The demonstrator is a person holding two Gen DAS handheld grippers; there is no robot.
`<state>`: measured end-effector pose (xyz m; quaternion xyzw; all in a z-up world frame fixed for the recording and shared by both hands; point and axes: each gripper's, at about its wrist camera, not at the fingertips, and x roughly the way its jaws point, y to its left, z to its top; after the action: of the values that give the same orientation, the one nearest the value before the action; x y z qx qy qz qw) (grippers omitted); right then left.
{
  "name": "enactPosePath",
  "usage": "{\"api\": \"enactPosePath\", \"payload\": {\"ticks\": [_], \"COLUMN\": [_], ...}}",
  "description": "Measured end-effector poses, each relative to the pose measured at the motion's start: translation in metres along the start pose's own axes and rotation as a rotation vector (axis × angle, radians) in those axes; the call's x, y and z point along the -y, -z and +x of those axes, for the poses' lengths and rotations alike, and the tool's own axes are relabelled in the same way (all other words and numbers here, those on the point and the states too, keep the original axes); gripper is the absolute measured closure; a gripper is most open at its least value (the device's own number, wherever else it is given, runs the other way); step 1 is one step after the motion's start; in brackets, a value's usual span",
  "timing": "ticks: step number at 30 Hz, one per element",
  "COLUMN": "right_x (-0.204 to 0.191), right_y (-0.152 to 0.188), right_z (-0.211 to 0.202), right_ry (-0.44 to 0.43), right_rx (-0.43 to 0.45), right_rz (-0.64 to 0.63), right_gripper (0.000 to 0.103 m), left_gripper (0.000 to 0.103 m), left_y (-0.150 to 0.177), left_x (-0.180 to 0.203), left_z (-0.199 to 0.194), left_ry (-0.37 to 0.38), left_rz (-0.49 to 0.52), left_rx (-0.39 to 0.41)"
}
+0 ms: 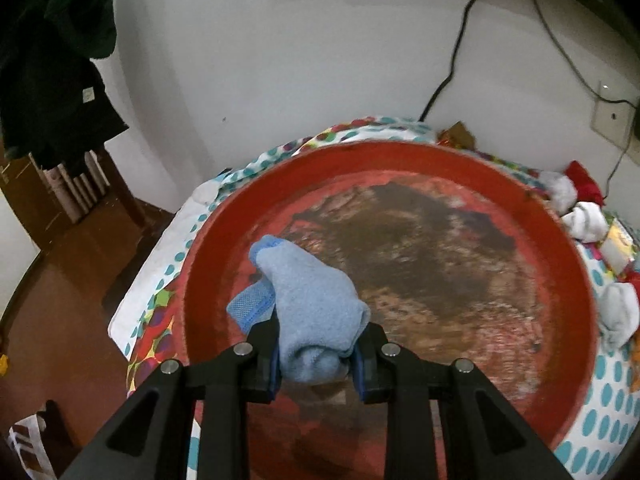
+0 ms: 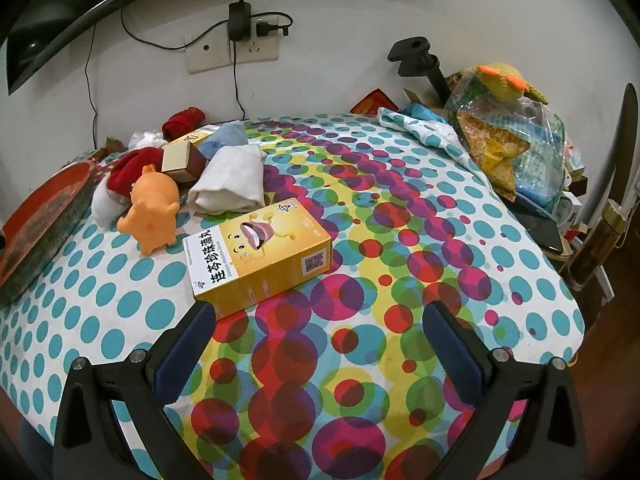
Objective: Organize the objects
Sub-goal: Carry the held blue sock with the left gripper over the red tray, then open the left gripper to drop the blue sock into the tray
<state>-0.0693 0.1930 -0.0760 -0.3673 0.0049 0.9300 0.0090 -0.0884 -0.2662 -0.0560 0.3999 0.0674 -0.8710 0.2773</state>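
Left gripper (image 1: 316, 354) clenched on blue sock (image 1: 316, 300), held over red tray (image 1: 400, 156) on bench. Sock soft, light, limp; pinch at bunched middle. Right gripper (image 2: 320, 344) released, empty, near yellow box (image 2: 260, 252).

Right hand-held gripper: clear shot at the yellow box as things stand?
Probably yes. The right hand-held gripper is open and empty, and the yellow box lies just ahead of its left finger with nothing on top; the orange toy stands behind it.
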Motion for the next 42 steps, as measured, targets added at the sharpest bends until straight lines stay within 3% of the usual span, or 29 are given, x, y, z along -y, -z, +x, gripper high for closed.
{"api": "enactPosePath", "payload": {"ticks": [6, 16, 19, 22, 27, 29, 32, 38, 42], "right_x": [-0.001, -0.002, -0.002, -0.002, -0.004, -0.004, -0.011, -0.038, -0.047], "right_y": [0.001, 0.003, 0.002, 0.001, 0.004, 0.004, 0.003, -0.019, -0.031], "right_z": [0.002, 0.006, 0.004, 0.002, 0.001, 0.001, 0.001, 0.010, 0.030], "right_ry": [-0.002, 0.000, -0.003, -0.001, 0.010, -0.002, -0.022, 0.020, -0.006], "right_rx": [-0.004, -0.017, -0.014, -0.005, -0.002, 0.002, 0.010, 0.041, -0.017], "right_rz": [-0.001, -0.013, -0.017, -0.022, -0.037, -0.038, -0.062, -0.209, -0.253], "right_gripper": [0.000, 0.000, 0.000, 0.000, 0.000, 0.000, 0.000, 0.000, 0.000], "left_gripper": [0.077, 0.076, 0.065, 0.059, 0.058, 0.046, 0.038, 0.038, 0.038], "left_y": [0.005, 0.004, 0.003, 0.000, 0.001, 0.008, 0.029, 0.093, 0.124], "left_x": [-0.007, -0.008, -0.005, -0.011, -0.014, -0.015, -0.016, -0.001, 0.019], "left_z": [0.021, 0.027, 0.021, 0.003, -0.051, -0.074, -0.103, -0.130, -0.131], "left_ry": [-0.012, -0.013, -0.025, 0.067, 0.092, 0.102, 0.114, 0.279, 0.368], "left_rz": [-0.018, -0.020, 0.002, -0.004, 0.062, 0.095, 0.122, 0.167, 0.210], "left_rx": [-0.047, -0.040, -0.018, 0.044, 0.191, 0.251, 0.306, 0.298, 0.269]}}
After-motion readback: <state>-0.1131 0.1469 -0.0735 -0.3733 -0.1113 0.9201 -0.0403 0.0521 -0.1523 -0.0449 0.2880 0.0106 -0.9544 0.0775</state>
